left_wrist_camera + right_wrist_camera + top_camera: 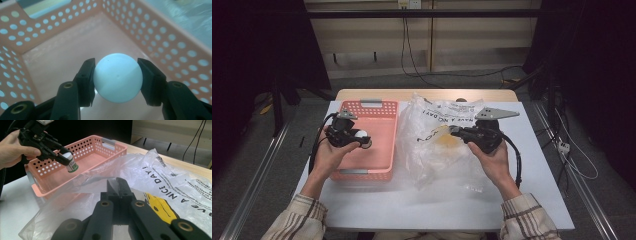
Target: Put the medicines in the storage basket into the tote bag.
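Risk sits mostly with the small white bottle (70, 161), pinched by the left claw (117, 80) over the pink basket (389, 130), in the left half of the high view. The pads press only on its rounded white top, so I reckon it could roll or squirt out of that narrow hold if the hand tips or the grip eases, and drop onto the basket floor or clip the perforated wall. In the right gripper view it hangs cap-side in the jaws, its green-labelled end pointing down at the upper left of the frame, clear of the basket.

Right of centre in the high view, the right claw (117, 185) is shut on a fold of the clear plastic bag (432, 145), which lies crumpled on the white tabletop (412, 205) just beside the basket. A tug there might drag the whole bag, or tear the thin film.

What the bag holds is hard to tell: a yellowish patch shows through the film, blurred. The bottle's label is too small to read, and from the left gripper view its body is hidden behind the top.
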`<state>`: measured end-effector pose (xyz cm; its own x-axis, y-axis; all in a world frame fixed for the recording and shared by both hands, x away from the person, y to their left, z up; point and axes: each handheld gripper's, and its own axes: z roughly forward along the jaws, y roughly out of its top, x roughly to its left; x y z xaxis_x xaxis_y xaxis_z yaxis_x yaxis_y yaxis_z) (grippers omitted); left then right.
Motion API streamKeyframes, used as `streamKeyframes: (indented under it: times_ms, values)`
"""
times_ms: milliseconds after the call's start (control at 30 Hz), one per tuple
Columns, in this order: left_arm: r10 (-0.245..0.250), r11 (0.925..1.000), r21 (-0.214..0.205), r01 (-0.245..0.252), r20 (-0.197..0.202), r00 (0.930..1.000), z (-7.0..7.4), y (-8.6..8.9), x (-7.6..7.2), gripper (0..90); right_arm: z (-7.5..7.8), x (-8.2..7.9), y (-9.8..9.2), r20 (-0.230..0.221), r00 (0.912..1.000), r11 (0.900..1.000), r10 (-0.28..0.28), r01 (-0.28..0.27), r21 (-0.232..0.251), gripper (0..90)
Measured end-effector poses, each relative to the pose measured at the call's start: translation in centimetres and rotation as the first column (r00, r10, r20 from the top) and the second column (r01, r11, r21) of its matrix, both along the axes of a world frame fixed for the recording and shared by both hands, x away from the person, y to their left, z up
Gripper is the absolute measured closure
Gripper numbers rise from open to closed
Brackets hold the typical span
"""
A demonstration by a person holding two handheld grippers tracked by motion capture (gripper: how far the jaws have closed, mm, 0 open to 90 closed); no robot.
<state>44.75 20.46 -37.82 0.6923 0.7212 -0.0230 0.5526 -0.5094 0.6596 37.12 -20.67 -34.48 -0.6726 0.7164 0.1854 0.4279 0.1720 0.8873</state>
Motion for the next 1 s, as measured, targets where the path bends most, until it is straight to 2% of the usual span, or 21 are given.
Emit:
streamKeyframes:
  times_ms: [67,200,467,733,1000]
  values:
    - [0.001,0.9995,-0.032,-0.001,0.016,0.9999,0.4,-0.1,-0.5,51.0,0.1,0.0,0.0,0.003,1.0,1.0,0.002,-0.002,-0.002,90.0]
    - [-0.017,0.9983,-0.054,0.019,0.049,0.9987,1.2,-0.5,-1.4,51.0,0.3,-0.1,-0.1,0.015,0.9999,1.0,0.0,0.0,0.005,90.0]
    - [-0.061,0.9931,-0.095,0.069,0.081,0.9948,2.4,-1.6,-2.7,51.0,0.5,-0.2,-0.2,0.026,0.9997,1.0,0.002,-0.002,0.008,90.0]
    - [-0.1,0.9798,-0.165,0.113,0.089,0.9911,3.4,-2.8,-4.3,51.0,0.5,-0.2,-0.1,0.023,0.9997,1.0,0.006,-0.006,0.003,90.0]
    - [-0.167,0.9603,-0.205,0.189,0.122,0.9784,4.6,-4.6,-6.2,51.0,0.3,-0.2,0.2,0.018,0.9998,0.9999,0.011,-0.011,-0.004,90.0]
